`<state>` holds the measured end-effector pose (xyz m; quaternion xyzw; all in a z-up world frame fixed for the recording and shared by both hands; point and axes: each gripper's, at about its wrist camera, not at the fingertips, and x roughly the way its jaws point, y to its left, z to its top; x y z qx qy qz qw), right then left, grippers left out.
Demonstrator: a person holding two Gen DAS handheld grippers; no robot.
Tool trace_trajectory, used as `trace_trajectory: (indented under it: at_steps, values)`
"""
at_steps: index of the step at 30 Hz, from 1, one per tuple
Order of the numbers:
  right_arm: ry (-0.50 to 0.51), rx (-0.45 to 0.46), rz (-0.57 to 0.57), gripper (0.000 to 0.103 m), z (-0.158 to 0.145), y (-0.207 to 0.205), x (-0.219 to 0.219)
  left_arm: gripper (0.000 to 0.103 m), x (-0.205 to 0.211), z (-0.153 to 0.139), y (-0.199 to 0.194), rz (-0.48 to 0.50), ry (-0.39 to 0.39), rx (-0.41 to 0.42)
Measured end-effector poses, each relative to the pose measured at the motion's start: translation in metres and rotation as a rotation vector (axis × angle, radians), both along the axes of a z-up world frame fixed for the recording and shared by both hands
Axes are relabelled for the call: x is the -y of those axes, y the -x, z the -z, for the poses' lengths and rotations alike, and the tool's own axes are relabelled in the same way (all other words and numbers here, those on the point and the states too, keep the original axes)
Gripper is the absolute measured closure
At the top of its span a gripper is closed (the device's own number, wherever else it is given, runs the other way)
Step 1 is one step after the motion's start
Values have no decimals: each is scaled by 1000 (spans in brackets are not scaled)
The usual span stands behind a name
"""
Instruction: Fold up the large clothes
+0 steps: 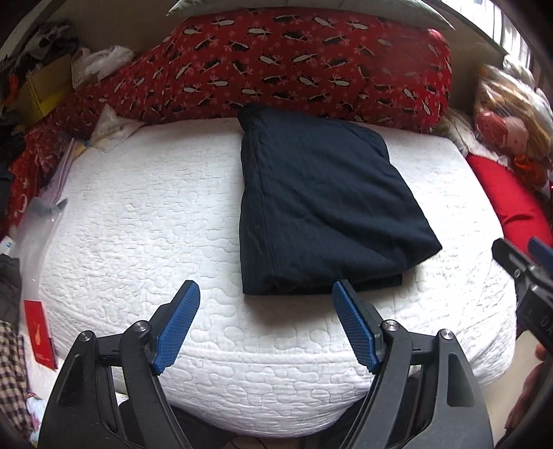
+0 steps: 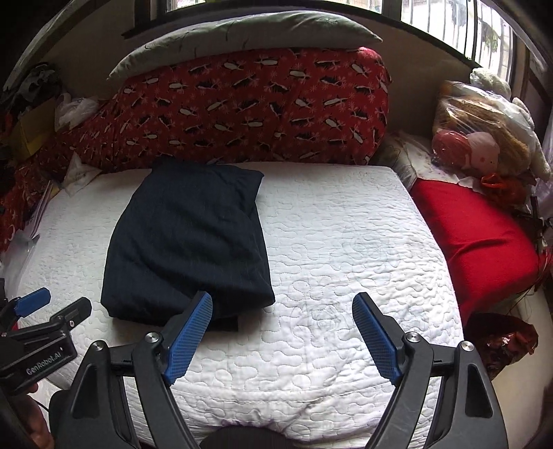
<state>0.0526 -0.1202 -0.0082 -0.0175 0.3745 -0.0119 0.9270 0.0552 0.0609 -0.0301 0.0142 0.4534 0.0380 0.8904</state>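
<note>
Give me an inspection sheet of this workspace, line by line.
Surface: white quilted mattress, mostly bare.
Job's things: dark garment, folded into a compact rectangle, lying flat.
Clutter: red patterned bedding bunched behind; red cushion and bagged plush toys at right; papers and plastic bags at left.
Grippers: left gripper open, nothing between the jaws; right gripper open, holding nothing; both clear of the garment.
Cables: nothing seen.
Surroundings: barred window behind the bed.
</note>
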Motion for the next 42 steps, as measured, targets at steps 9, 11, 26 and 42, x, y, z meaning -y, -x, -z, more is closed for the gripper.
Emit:
trace_trajectory:
  at_steps: [9,11,26,42]
  values:
    - [37,61,-11,4,-8,26,0,24,15,-2,17,6,-56,30]
    - [28,64,-10,2,-9,30,2,24,19,-2,22,10,-69,38]
    - [2,73,40,1,-5,43,14,24,21,-6,42,14,-74,75]
    - [19,106,72,1,-13,52,20,24,30,-20,54,52,-37,149]
